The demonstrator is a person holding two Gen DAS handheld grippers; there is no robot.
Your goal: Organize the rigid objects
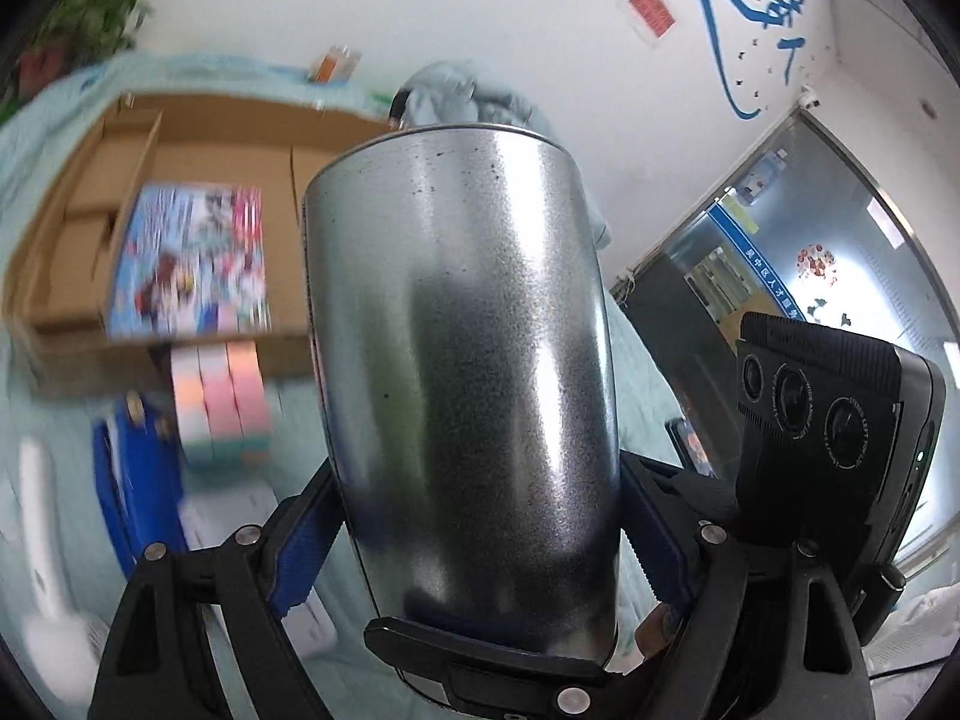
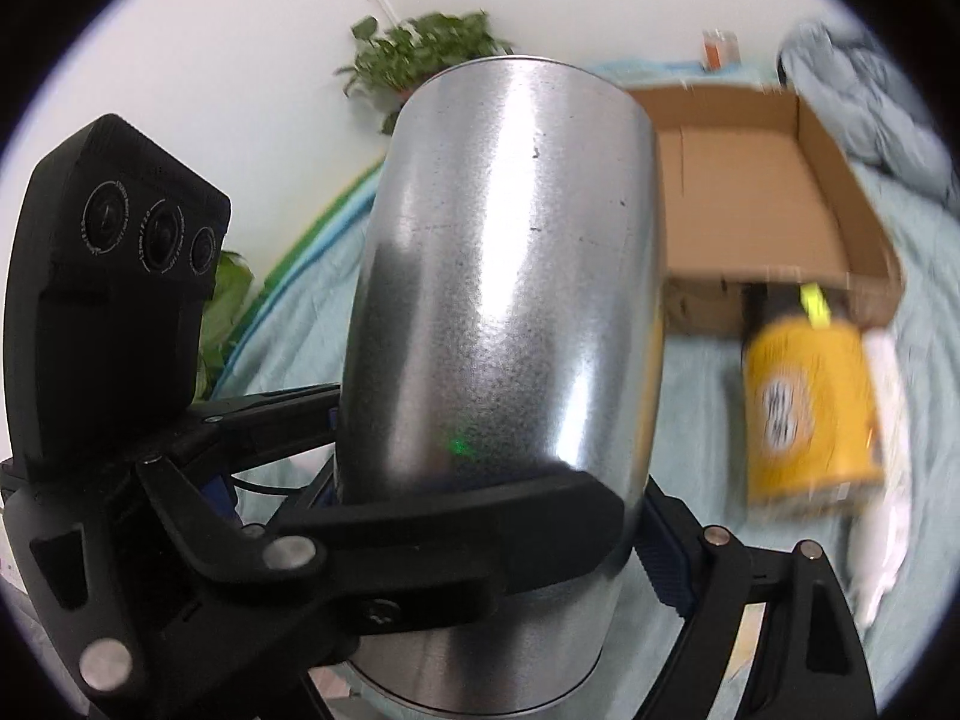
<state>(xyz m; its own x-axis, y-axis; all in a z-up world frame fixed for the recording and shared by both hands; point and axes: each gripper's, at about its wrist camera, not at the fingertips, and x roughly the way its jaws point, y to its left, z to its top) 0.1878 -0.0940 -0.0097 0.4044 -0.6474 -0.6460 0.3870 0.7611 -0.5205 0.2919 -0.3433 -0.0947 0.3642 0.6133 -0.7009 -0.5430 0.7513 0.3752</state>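
**Steel cup held between two tools above the bed**

Pale green bedding (image 1: pixel 36 156) covers the surface below, with a white wall behind and a shallow cardboard box (image 2: pixel 768 192) lying open on it. A printed booklet (image 1: pixel 192 264) is seen inside the box in the left wrist view, and a stack of pastel boxes (image 1: pixel 219 402) sits just in front of the box edge. A yellow canister (image 2: pixel 810 408) lies near the box in the right wrist view; much of the background is blurred.

The metal cup (image 1: pixel 462 360) is raised off the bedding, upright with a slight tilt, and fills the middle of both views. It is clamped near its narrower base by the left tool (image 1: pixel 474 540), whose blue-padded fingers (image 1: pixel 300 552) are pressed against both sides. The right tool (image 2: pixel 498 540) appears to be closed around the same cup (image 2: pixel 498 300) low on its body, although its near finger is hidden behind the other tool's finger, which crosses in front.

The cup is judged stiff and light, being thin-walled and apparently empty, though its inside cannot be seen. Its polished, tapered wall is likely slippery, so a hold low on the body could slide toward the base. A grip higher up, nearer the rolled rim, would be surer. Denting is possible if it is squeezed hard.
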